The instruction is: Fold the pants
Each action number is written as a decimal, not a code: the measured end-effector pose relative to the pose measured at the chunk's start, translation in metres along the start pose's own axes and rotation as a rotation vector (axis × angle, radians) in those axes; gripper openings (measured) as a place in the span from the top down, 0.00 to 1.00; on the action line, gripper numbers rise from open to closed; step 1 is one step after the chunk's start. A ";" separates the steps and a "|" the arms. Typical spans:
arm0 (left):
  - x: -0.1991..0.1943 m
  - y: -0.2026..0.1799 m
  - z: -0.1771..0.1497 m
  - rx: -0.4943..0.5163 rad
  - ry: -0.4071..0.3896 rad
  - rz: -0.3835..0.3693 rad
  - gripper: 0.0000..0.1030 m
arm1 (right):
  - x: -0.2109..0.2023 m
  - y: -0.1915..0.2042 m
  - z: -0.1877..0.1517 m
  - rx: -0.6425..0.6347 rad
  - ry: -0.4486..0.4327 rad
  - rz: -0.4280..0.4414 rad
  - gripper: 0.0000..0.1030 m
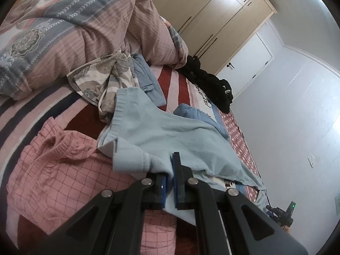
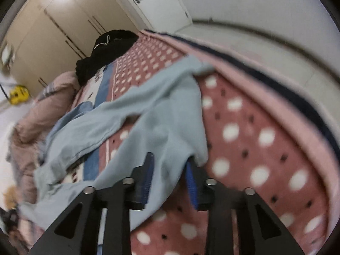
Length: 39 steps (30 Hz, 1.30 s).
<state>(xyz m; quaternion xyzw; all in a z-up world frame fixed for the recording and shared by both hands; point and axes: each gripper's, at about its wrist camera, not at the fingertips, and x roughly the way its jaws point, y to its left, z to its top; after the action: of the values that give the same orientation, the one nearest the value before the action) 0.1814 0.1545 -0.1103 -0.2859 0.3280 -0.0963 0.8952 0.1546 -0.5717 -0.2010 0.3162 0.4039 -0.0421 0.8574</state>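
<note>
Light blue pants (image 1: 170,136) lie spread across the bed. In the left wrist view my left gripper (image 1: 169,170) is shut on the pants' fabric near the waistband end, cloth pinched between the blue pads. In the right wrist view the pants' legs (image 2: 148,114) stretch away from me. My right gripper (image 2: 170,165) has a pant leg's end between its blue pads, with a wide gap between the fingers. The view is blurred, so I cannot tell whether it grips the cloth.
Pink checked pants (image 1: 63,170) lie left of the blue pants. A patterned garment (image 1: 106,80), blue folded clothes (image 1: 146,78), a black garment (image 1: 212,85) and a bunched quilt (image 1: 85,31) lie on the bed. Wardrobe (image 1: 212,10) and wall (image 1: 297,116) stand behind. The dotted blanket (image 2: 255,148) reaches the bed edge.
</note>
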 end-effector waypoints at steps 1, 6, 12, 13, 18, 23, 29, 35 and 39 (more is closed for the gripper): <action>0.000 0.000 -0.001 -0.001 0.001 -0.001 0.98 | 0.004 -0.010 -0.005 0.048 0.018 0.051 0.63; 0.001 -0.002 -0.006 0.006 0.007 -0.002 0.98 | 0.019 -0.026 -0.004 0.132 -0.030 0.169 0.62; 0.003 -0.001 -0.009 0.004 0.011 0.002 0.98 | 0.039 -0.030 0.017 0.274 -0.143 0.224 0.76; 0.003 -0.001 -0.009 0.005 0.011 0.003 0.98 | 0.039 -0.030 0.022 0.291 -0.162 0.208 0.86; 0.002 -0.001 -0.010 0.007 0.011 0.005 0.98 | -0.002 -0.016 0.040 0.217 -0.303 0.115 0.95; 0.003 -0.001 -0.011 -0.006 0.018 -0.005 0.98 | -0.028 -0.018 0.040 0.138 -0.278 0.008 0.93; -0.001 -0.001 -0.013 -0.010 0.013 0.003 0.98 | -0.006 -0.043 -0.001 0.239 -0.104 0.063 0.55; -0.011 0.004 -0.011 -0.014 -0.002 0.004 0.98 | -0.006 -0.025 -0.031 0.157 -0.125 0.065 0.75; -0.013 0.002 0.000 -0.008 -0.017 0.003 0.98 | -0.011 -0.002 -0.020 0.074 -0.160 -0.015 0.98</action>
<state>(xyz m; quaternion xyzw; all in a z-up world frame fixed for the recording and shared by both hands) 0.1718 0.1612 -0.1045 -0.2900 0.3213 -0.0914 0.8968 0.1332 -0.5644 -0.2032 0.3405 0.3343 -0.0885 0.8743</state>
